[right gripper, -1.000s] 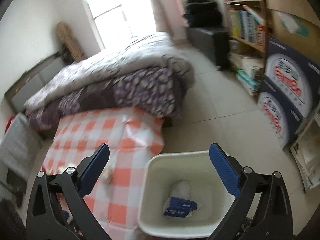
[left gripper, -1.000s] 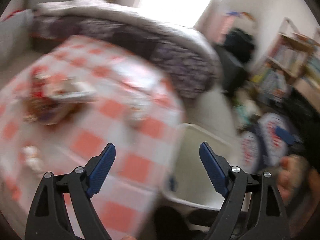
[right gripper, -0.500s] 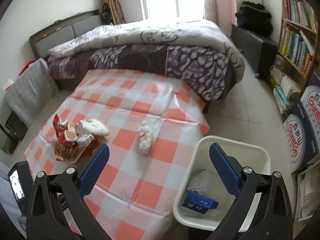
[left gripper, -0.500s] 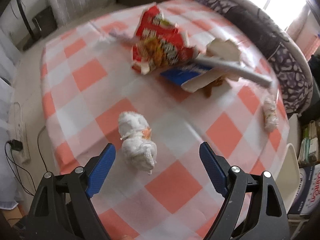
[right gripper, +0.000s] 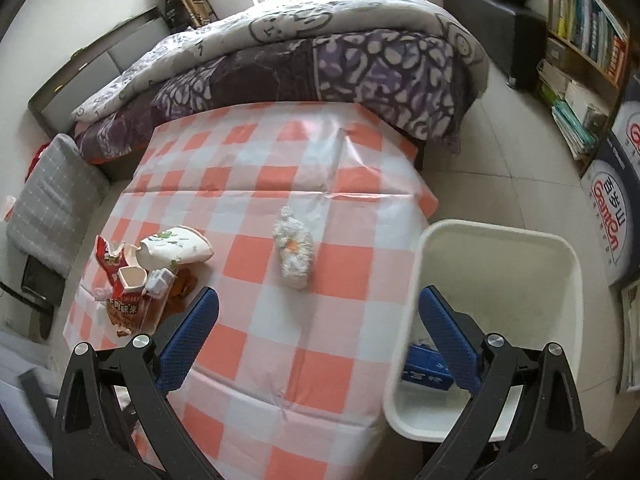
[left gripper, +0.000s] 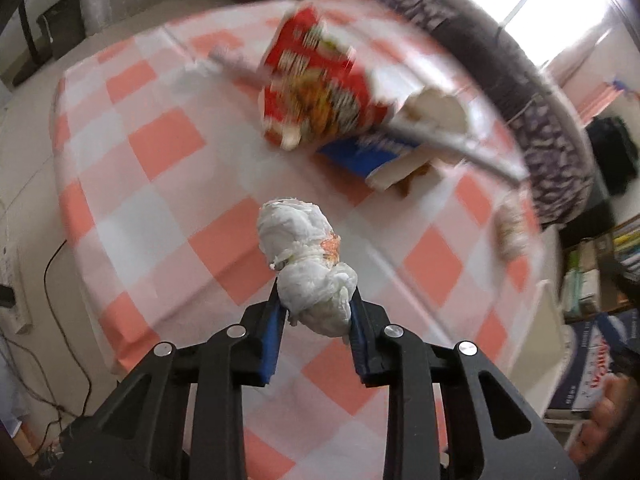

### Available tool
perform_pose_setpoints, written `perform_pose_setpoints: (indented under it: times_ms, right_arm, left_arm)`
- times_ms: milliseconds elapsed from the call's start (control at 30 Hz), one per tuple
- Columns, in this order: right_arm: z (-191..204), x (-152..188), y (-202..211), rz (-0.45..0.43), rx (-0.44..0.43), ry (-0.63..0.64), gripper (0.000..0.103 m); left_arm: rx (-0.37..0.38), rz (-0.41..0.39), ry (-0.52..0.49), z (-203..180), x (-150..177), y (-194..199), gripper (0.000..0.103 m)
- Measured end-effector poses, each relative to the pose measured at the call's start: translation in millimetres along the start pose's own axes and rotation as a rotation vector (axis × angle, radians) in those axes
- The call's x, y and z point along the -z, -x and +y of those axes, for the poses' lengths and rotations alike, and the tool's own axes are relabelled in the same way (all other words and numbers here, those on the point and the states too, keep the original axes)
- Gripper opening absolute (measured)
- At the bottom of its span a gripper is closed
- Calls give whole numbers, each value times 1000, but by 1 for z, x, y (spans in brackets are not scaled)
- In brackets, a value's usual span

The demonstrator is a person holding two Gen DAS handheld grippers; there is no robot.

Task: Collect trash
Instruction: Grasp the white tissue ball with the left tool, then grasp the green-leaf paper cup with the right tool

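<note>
My left hand-held gripper (left gripper: 316,312) is clamped on a white tissue wad (left gripper: 306,264), low in the centre of its view; both blue pads (left gripper: 273,332) press the wad's lower end and the rest sticks out ahead over the checked counter (left gripper: 160,148). Whether the wad has left the cloth I cannot tell. Above it, in the upper middle of the frame, I see a blurred red wrapper (left gripper: 316,92) leaning on a blue carton (left gripper: 372,152), with a second wad (left gripper: 510,232) toward the right edge.

My right hand-held gripper (right gripper: 318,332) is spread wide with nothing between its pads (right gripper: 188,336), sitting at the bottom of its frame above the counter's (right gripper: 248,184) near edge. That second wad (right gripper: 292,252) lies in the middle of this view, alone on the cloth. The wrapper (right gripper: 120,280) and other packaging are heaped at the left. A white bin (right gripper: 500,240) stands on the floor at the lower right, just beside the counter, and a blue box (right gripper: 424,368) lies inside it, partly hidden behind the right pad. A bed (right gripper: 320,52) with a purple quilt fills the top of the frame, touching the counter's far edge.
</note>
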State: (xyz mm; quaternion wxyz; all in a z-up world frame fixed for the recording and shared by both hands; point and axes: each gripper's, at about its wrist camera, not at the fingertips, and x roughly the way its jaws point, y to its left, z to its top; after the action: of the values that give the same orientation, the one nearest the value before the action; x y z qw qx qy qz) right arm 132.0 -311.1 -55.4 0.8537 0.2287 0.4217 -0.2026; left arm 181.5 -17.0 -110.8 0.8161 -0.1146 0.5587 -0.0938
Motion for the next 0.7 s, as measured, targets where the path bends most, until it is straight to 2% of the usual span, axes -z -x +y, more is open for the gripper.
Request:
perform_pose_setpoints:
  times_ms: [67,167,300,367,433,467,533,600,667,700]
  right_arm:
    - [16,-2,-6,18,-27,28,96]
    - [35,-6,-14,59,-102,40,96]
    - [50,-12,-41,154,-253,-116,95]
    - [58,-15,-57,175,-272,-152,92]
    - [69,-21,-68,177,-264,-137,91]
    - [75,-27,-72,167,-266,-110,91]
    - [100,-42,-81,170,-233,39,92]
    - [129,-49,-97,232,-201,221,93]
    - [144,-53,-108,269,-181,272,94]
    - [149,-56,-116,303,-175,259,94]
  left_arm:
    - [33,-53,-24,2,-2,27,29]
    - [41,-126,-47,1,-8,54,29]
    - [63,-192,-48,7,-11,83,29]
    - [77,-205,-31,14,-14,90,29]
    - [71,-214,-29,20,-15,95,29]
    - [66,-216,-33,21,-17,95,29]
    - [49,-217,-44,25,-17,96,29]
    - [42,-214,-45,31,-18,95,29]
    - [43,-212,-38,35,-20,96,29]
    - [47,-216,-31,38,-22,97,29]
